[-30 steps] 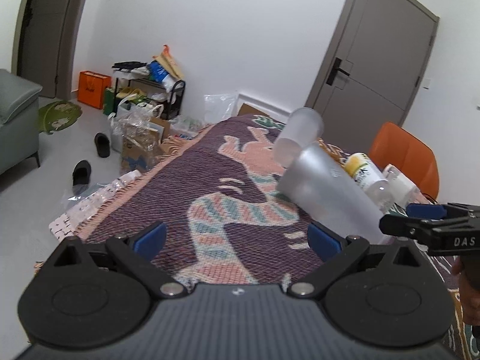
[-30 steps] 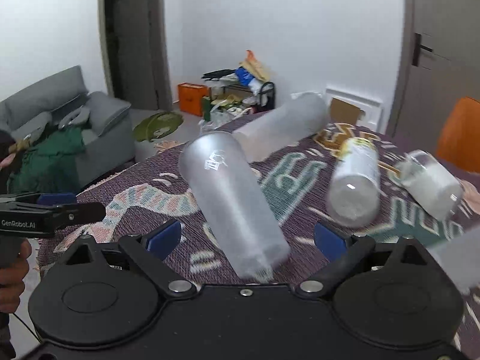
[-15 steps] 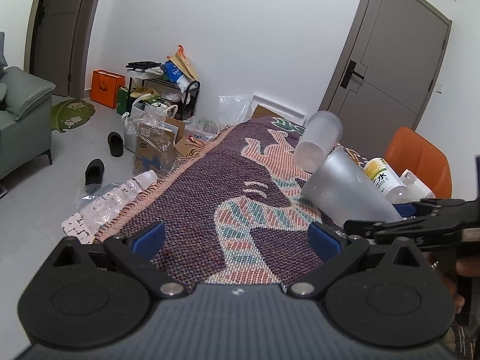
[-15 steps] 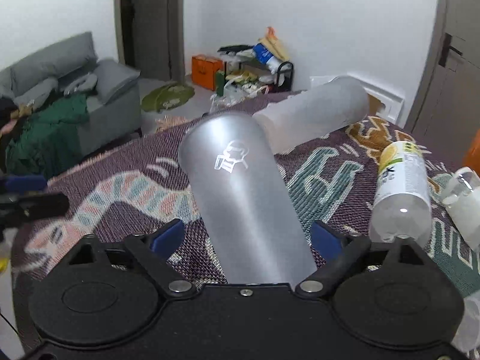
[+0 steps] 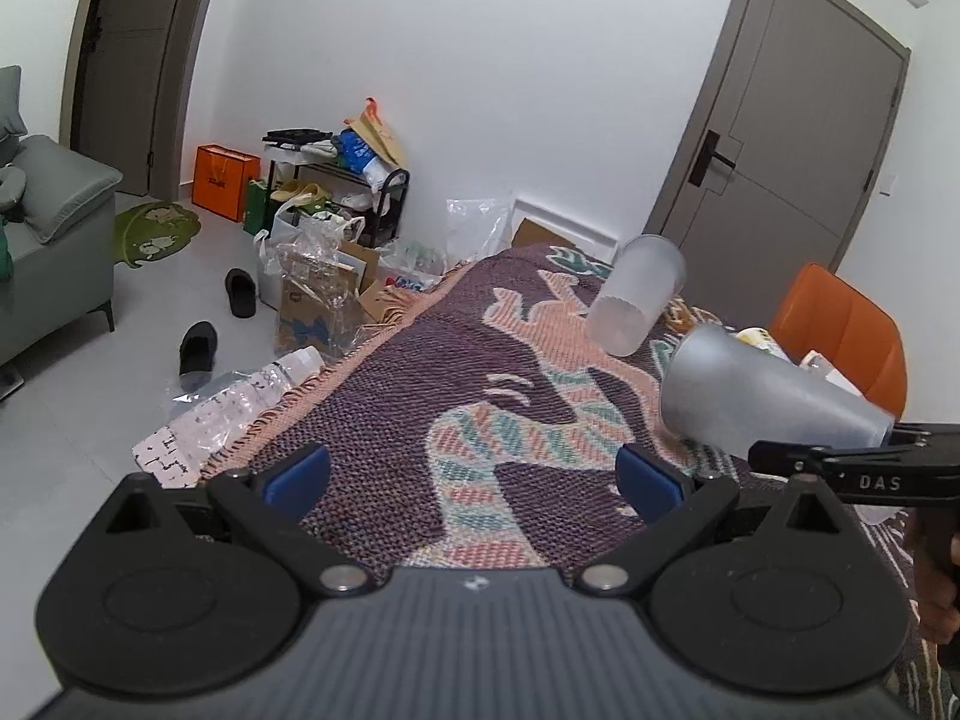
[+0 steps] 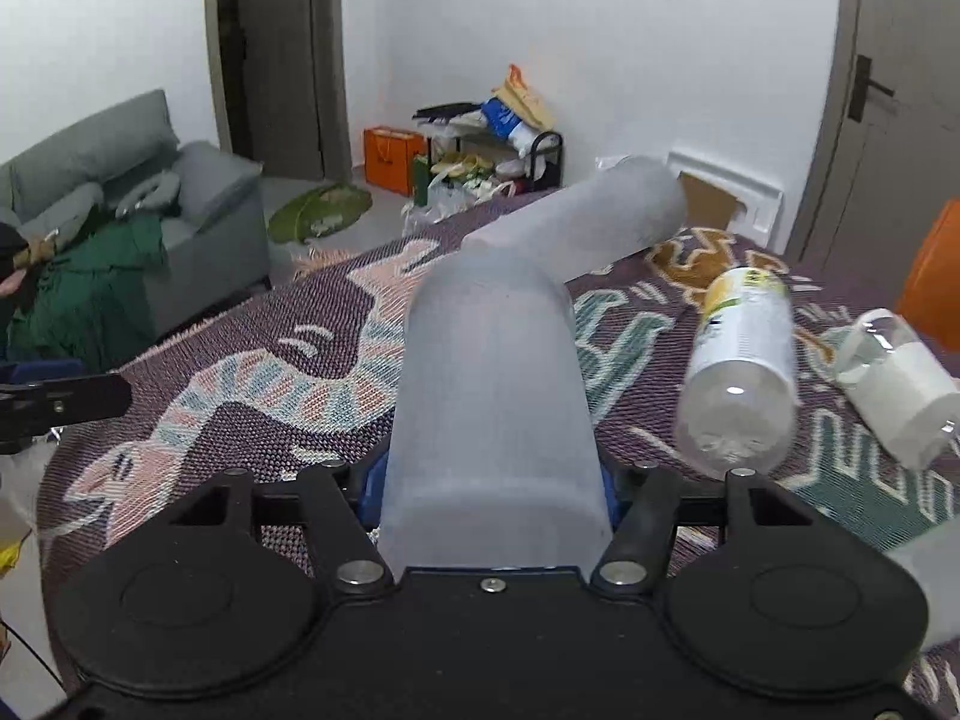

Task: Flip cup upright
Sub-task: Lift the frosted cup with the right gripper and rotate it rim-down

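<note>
A frosted plastic cup (image 6: 492, 414) lies on its side between my right gripper's (image 6: 489, 489) fingers, which are shut on its lower part; its far end points away from me. In the left wrist view the same cup (image 5: 762, 396) is tilted, its far end raised off the patterned cloth (image 5: 420, 396), with the right gripper (image 5: 864, 468) at its near end. My left gripper (image 5: 474, 474) is open and empty over the cloth, left of the cup. A second frosted cup (image 5: 636, 303) lies on its side further back, also in the right wrist view (image 6: 588, 222).
A plastic bottle with a yellow label (image 6: 744, 372) and a small clear bottle (image 6: 900, 396) lie on the cloth to the right. An orange chair (image 5: 846, 336) stands beyond the table. Bags, boxes and slippers (image 5: 198, 348) litter the floor left of the table edge.
My right gripper has closed on the frosted cup, which now sits between its fingers. The cup has lifted and tilted. The left gripper has stayed open and moved little.
</note>
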Demonstrator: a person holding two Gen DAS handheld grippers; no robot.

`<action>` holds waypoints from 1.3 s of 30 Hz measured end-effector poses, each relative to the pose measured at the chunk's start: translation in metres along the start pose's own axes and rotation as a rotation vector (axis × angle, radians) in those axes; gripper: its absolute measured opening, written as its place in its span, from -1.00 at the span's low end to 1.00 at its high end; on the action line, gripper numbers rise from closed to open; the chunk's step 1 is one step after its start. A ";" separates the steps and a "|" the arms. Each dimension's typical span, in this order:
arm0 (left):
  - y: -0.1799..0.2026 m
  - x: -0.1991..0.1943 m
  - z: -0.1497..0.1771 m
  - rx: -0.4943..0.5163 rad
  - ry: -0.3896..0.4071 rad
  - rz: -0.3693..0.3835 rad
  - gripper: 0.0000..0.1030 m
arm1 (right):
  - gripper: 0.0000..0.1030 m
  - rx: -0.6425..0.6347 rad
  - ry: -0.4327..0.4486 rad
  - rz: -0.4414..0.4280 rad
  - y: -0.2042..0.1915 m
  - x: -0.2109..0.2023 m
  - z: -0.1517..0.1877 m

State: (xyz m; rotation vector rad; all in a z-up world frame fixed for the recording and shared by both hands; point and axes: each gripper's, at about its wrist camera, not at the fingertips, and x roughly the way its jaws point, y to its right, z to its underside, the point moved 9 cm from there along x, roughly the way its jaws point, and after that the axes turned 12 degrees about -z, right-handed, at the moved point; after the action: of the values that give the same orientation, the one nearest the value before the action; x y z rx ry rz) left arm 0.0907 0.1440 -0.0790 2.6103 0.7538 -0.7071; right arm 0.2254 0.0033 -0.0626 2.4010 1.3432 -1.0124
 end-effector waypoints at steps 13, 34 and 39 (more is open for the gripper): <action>0.021 -0.020 0.000 0.044 0.035 0.043 0.96 | 0.13 0.088 0.067 -0.005 0.002 -0.045 0.028; 0.059 -0.046 0.004 0.143 0.063 0.093 0.96 | -1.00 0.262 0.181 0.013 0.022 -0.108 0.075; 0.062 -0.042 0.009 0.150 0.047 0.096 0.96 | -0.84 0.253 0.176 0.014 0.022 -0.112 0.076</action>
State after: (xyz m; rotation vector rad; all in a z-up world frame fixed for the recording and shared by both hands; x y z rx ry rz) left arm 0.0917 0.0736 -0.0529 2.7861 0.6050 -0.7010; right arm 0.1688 -0.1206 -0.0493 2.7385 1.3214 -1.0440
